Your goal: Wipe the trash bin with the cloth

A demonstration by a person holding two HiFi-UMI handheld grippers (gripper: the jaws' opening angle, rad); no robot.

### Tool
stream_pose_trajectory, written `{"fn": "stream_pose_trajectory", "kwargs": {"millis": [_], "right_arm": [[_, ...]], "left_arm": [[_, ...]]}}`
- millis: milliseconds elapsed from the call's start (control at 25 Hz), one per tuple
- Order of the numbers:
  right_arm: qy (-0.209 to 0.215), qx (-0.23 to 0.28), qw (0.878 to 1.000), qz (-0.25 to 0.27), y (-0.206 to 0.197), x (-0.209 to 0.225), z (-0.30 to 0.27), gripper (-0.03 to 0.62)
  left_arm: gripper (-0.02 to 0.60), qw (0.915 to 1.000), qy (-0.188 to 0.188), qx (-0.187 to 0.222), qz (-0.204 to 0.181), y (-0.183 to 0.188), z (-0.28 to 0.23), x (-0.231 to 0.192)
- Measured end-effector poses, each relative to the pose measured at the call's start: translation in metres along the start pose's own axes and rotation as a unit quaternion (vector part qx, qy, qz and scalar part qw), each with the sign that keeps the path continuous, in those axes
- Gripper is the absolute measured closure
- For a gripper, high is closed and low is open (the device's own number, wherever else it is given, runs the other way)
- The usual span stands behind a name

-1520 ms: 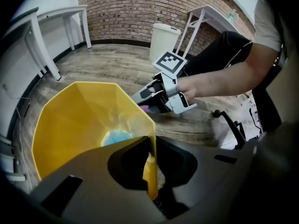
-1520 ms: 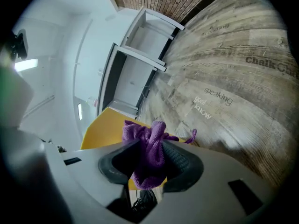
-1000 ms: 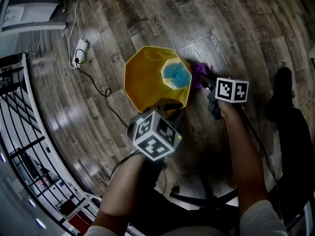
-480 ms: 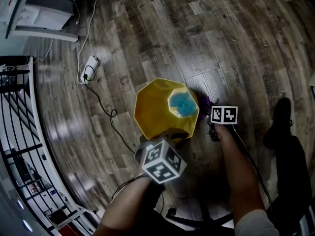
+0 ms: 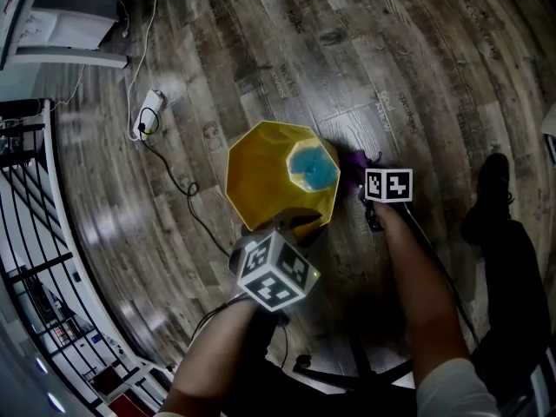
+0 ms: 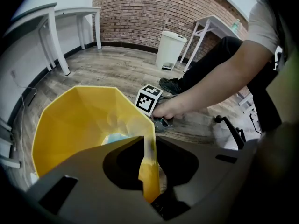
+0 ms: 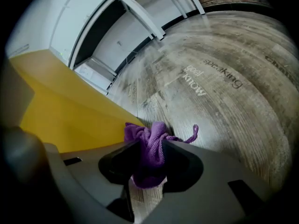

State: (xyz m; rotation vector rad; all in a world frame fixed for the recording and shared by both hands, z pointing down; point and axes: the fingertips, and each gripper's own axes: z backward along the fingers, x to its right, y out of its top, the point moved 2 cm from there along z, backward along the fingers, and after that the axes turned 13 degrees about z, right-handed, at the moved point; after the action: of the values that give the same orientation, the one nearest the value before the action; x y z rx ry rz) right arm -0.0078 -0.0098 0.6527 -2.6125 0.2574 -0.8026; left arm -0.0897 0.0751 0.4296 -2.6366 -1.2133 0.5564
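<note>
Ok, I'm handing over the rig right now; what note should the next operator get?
Left gripper: clamped on the near rim of the yellow faceted plastic trash bin; jaws have just been opening slightly, wall between them.
Right gripper: shut on the bunched purple cloth, low beside the bin's outer wall, near the wooden floor.
Done: bin steadied, cloth at the wall; how much is wiped cannot be told.
Left: likely wipe round the other sides and rim.

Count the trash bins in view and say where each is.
2. The yellow trash bin stands on the wooden floor right in front of the person; a white pedal bin stands farther off, near the brick wall. More may be hidden.
</note>
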Motion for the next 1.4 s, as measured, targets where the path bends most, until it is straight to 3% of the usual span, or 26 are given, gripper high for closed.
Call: {"fn": "stream_pose_trajectory", "kwargs": {"millis": [200,400,600,760,920,1280,1400], "right_arm": [[0.017,0.057,0.997,-0.05,0.009,0.0,0.052,0.45],[0.043,0.114,0.987,-0.101,0.019,-0.016,0.099,0.45],[0.11,0.17,0.971,-0.124,0.035,-0.062,0.142,0.45],[0.178,0.215,0.951,-0.134,0.05,-0.101,0.173,0.45],[0.213,0.246,0.936,-0.131,0.06,-0.12,0.198,0.45],[0.22,0.22,0.944,-0.107,0.054,-0.124,0.175,0.45],[0.198,0.198,0.956,-0.086,0.05,-0.118,0.165,0.45]], "left_arm": [[0.48,0.9998,0.004,-0.012,-0.015,-0.009,0.008,-0.002],[0.474,0.999,0.011,-0.043,-0.008,-0.019,0.001,-0.008],[0.477,0.9984,0.011,-0.055,0.0,-0.019,-0.004,-0.011],[0.508,0.9986,0.009,-0.053,0.002,-0.017,-0.006,-0.01],[0.537,0.999,0.01,-0.041,0.012,-0.007,-0.008,-0.01],[0.538,0.9993,0.005,-0.035,0.012,-0.003,-0.008,-0.01],[0.538,0.9994,0.006,-0.034,0.008,-0.002,-0.006,-0.011]]}}
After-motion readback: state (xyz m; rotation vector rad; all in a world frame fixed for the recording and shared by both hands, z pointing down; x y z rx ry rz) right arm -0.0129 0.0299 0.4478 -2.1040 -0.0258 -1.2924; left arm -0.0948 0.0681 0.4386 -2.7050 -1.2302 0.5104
